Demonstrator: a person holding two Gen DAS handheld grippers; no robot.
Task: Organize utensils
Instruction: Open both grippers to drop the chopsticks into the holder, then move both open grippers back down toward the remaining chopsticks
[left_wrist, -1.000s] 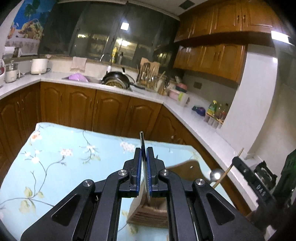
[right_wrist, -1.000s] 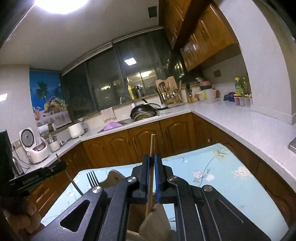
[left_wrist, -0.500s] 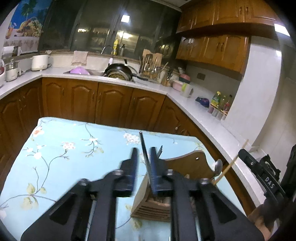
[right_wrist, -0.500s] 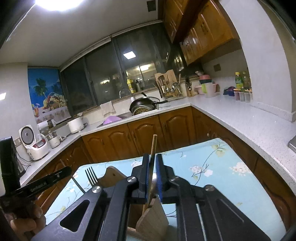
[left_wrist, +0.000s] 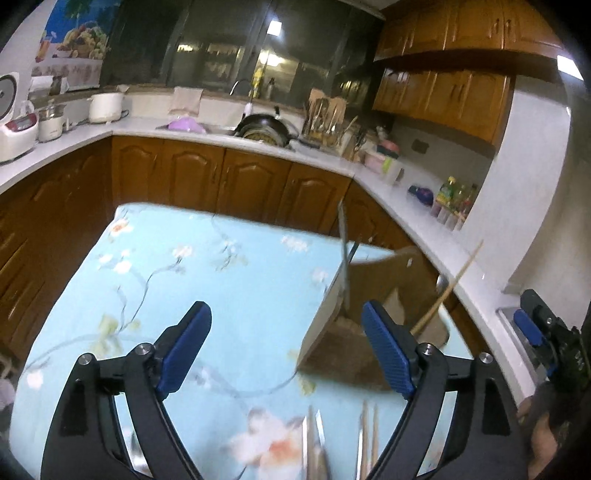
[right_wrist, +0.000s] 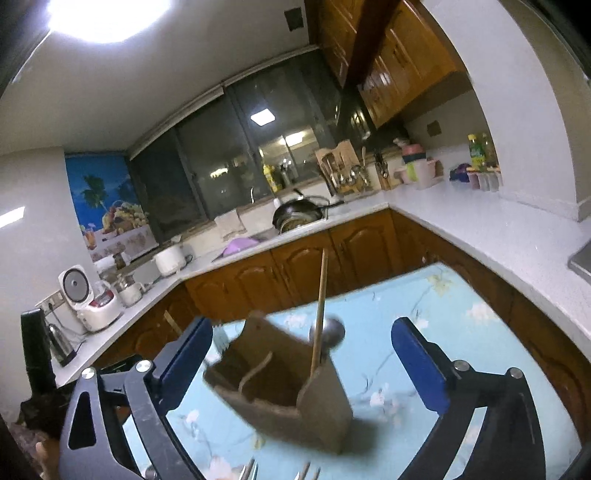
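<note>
1. Left claw (left_wrist: 284, 354) and right claw (right_wrist: 301, 363) now opening wide, nothing between the pads; a second ago clamped on a fork and a chopstick.
2. Fork (left_wrist: 345, 258) and chopstick (right_wrist: 320, 306) left standing in the wooden holder (right_wrist: 280, 391) on the flowered surface (left_wrist: 221, 280); both counted as stowed.
3. More utensils (left_wrist: 314, 443) at the bottom edge, blurred and cut off.

A home kitchen: wooden cabinets (left_wrist: 255, 181), white countertop (right_wrist: 491, 236), rice cooker (right_wrist: 90, 295), wok (left_wrist: 264, 129) at the sink

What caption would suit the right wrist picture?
Right gripper jaws opening around a brown wooden utensil holder holding a wooden chopstick.
</note>
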